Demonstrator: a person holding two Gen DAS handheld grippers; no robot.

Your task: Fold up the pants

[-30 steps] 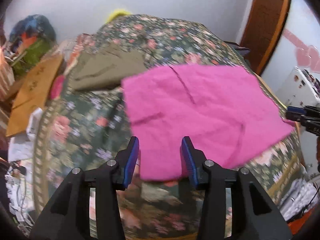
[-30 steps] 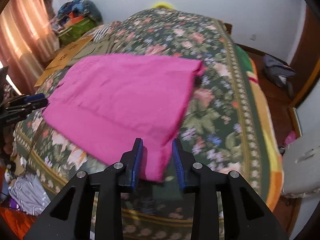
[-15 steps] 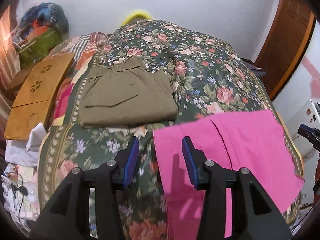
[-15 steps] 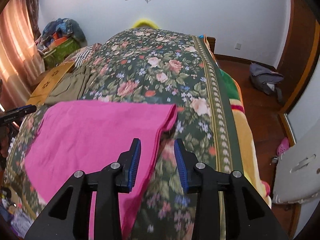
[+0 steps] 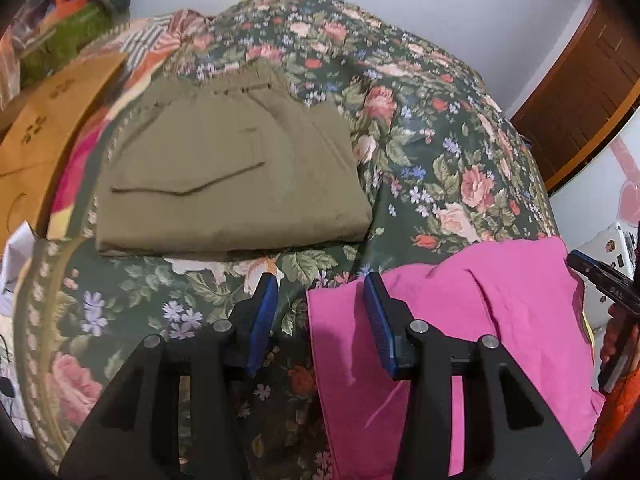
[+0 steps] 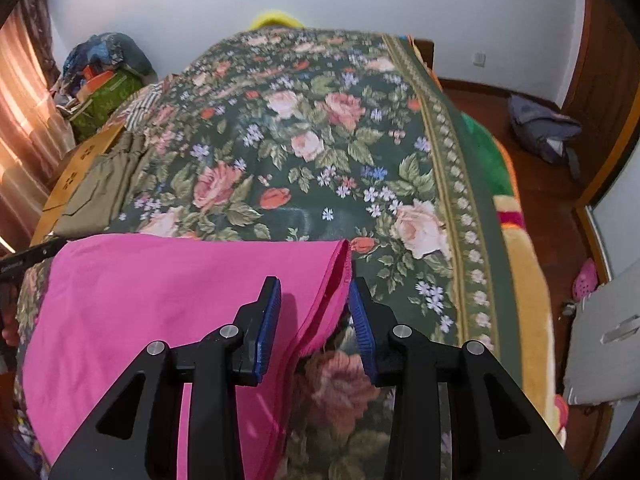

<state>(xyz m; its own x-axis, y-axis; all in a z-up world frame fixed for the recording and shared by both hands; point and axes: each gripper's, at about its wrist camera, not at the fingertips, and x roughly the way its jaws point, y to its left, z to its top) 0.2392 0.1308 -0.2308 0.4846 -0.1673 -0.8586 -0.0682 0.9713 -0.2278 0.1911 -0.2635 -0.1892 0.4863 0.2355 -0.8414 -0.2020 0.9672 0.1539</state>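
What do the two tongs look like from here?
Both match: the left tongs and right tongs have matte black angular frames with triangular cut-outs, silver screw heads, and ribbed blue pads lining the inner faces. No cables or sleeves visible.

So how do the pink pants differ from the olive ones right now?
The olive pants lie folded into a compact block far back on the bed; the pink pants spread wider at the near edge and hang over it. The olive show a pocket flap; the pink look plain. Both rest on the bed.
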